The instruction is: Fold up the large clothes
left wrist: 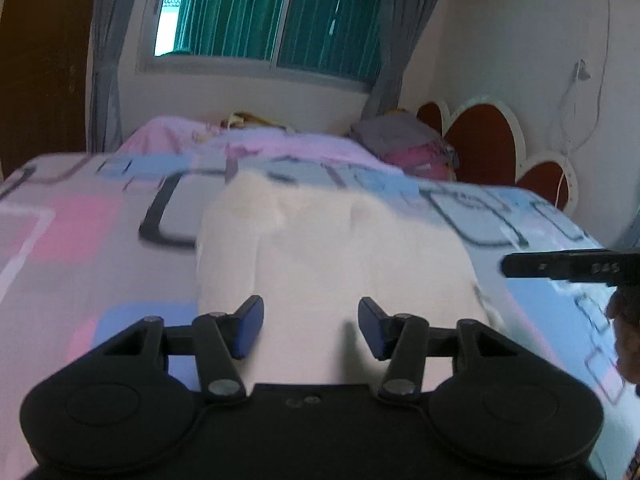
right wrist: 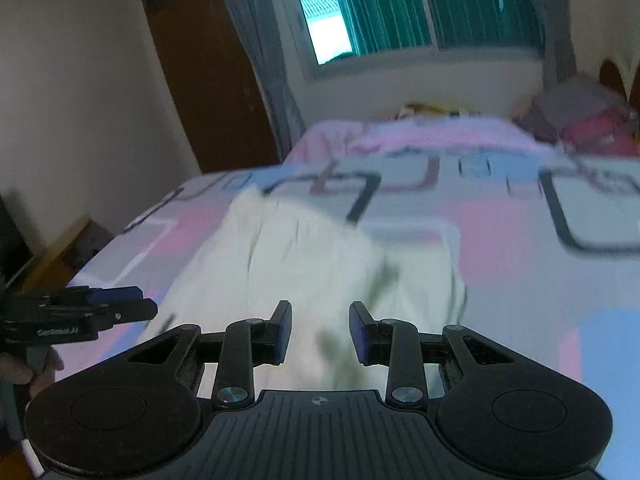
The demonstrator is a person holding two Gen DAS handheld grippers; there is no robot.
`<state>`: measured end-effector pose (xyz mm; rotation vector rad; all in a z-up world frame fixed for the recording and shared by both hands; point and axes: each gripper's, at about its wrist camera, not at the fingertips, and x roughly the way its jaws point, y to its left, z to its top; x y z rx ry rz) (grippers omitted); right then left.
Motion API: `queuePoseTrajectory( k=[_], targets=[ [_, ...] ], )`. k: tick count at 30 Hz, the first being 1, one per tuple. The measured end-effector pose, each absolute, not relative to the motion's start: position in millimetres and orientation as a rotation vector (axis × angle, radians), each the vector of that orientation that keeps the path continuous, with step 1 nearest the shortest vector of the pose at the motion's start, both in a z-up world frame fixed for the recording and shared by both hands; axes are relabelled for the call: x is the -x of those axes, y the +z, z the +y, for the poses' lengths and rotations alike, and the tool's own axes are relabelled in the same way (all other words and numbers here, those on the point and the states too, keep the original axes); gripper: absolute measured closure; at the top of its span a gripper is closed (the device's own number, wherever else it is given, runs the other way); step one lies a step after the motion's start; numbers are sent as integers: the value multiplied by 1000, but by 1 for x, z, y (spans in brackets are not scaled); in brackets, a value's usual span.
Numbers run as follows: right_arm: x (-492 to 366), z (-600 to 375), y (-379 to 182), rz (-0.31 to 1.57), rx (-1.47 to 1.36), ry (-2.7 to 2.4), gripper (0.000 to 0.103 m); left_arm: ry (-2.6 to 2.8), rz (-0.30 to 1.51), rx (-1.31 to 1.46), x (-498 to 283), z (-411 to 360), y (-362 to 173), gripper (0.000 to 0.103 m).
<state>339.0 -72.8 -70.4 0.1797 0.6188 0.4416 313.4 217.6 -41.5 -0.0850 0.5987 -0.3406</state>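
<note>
While both cameras smear with motion blur, I can still make out the main things. On the left wrist view my left gripper (left wrist: 311, 326) hangs over the near end of the white garment (left wrist: 332, 248), its blue pads (left wrist: 249, 328) standing apart with only cloth seen through the gap; nothing is pinched, so I read it as partly open and empty. That garment lies in a folded, roughly rectangular heap on the bed cover (left wrist: 76, 236), which is printed in pink, blue and grey blocks with dark square outlines.

On the right wrist view my right gripper (right wrist: 320, 332) sits above the same pale cloth, jaws at a narrower gap than the left, pads clear of the fabric as far as I can tell (blur makes the near edge of the cloth hard to read). No fold is caught between them.

Each tool shows in the other's view: the right one pokes in at the right edge of the left camera, the left one at the lower left of the right camera, with a hand (right wrist: 24, 368) wrapped on its handle.

Beyond the garment lie a pink blanket (left wrist: 256, 142) and a grey and pink pile (left wrist: 408, 144) by the heart-shaped headboard (left wrist: 484, 140). A window (left wrist: 264, 12) with green blinds and grey curtains stands behind the bed, a brown door (right wrist: 208, 72) to its left.
</note>
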Motion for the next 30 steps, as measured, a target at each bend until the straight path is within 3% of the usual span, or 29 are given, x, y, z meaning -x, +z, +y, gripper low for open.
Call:
queuePoseTrajectory(
  k=[7,17,25,30],
  targets=[
    [-408,-34,-82,684,-59,467,70,-391,674,84,-392,189,-50,53],
    [-415,-58,-141,790,-18,421,70,-358,702,61,-409,184,-78,51],
    [-401,-74,-128,790,-30,419,70,-326,682,2,-379,183,-61,53],
    [-346,-92,-95,698,-101,457,70,-274,660,-12,-332,187,-49,53]
  ],
)
